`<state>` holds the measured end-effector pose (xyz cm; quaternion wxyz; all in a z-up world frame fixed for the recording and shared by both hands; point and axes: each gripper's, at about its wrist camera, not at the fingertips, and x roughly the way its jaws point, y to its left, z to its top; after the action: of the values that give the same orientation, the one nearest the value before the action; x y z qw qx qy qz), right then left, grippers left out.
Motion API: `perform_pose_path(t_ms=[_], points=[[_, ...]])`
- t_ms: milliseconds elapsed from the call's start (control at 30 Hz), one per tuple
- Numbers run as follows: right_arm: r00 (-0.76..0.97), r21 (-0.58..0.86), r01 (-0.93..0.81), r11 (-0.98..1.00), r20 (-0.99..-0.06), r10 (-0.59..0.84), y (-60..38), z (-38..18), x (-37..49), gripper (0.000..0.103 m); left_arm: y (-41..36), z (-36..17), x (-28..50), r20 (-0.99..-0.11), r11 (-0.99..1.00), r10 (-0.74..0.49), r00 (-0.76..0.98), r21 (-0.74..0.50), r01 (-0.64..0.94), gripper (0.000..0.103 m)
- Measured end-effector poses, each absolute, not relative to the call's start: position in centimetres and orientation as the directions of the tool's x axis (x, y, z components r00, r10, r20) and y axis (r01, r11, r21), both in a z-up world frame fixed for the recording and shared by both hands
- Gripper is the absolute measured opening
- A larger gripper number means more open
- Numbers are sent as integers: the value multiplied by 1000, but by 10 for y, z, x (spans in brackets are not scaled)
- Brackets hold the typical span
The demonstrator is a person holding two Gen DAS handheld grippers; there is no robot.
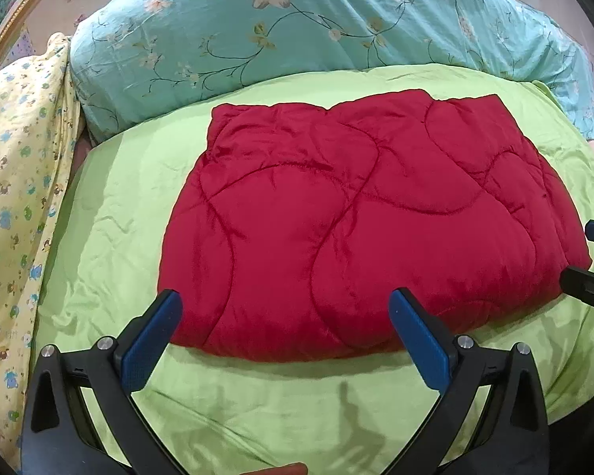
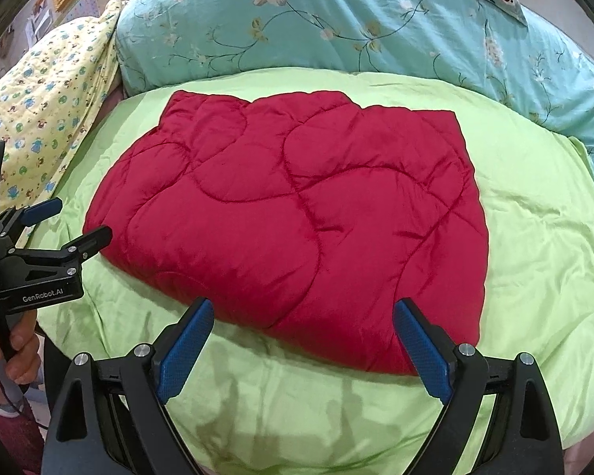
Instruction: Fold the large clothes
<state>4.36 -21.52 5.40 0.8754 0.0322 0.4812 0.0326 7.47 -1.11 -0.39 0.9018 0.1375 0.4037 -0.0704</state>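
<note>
A red quilted garment (image 1: 356, 221) lies folded into a thick rectangle on a lime green sheet (image 1: 111, 237). It also shows in the right wrist view (image 2: 297, 221). My left gripper (image 1: 285, 297) is open and empty, its blue-padded fingers spread just above the garment's near edge. My right gripper (image 2: 303, 306) is open and empty too, hovering over the near edge. The right gripper's fingers (image 1: 590, 277) show at the right edge of the left wrist view. The left gripper (image 2: 75, 221) shows at the garment's left corner in the right wrist view, held by a hand.
A teal floral quilt (image 1: 297, 27) is bunched along the far side of the bed. A yellow printed blanket (image 1: 16, 182) lies at the left. A gold-framed picture (image 1: 4, 12) hangs on the wall at the far left.
</note>
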Motion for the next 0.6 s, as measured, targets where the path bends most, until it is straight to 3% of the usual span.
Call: perform_pose_path(t_ms=[600], points=[[522,113,-25,993,-846,109,-231,48,68,93,-25,-12,97,-763,950,-21,646,185,250,103]])
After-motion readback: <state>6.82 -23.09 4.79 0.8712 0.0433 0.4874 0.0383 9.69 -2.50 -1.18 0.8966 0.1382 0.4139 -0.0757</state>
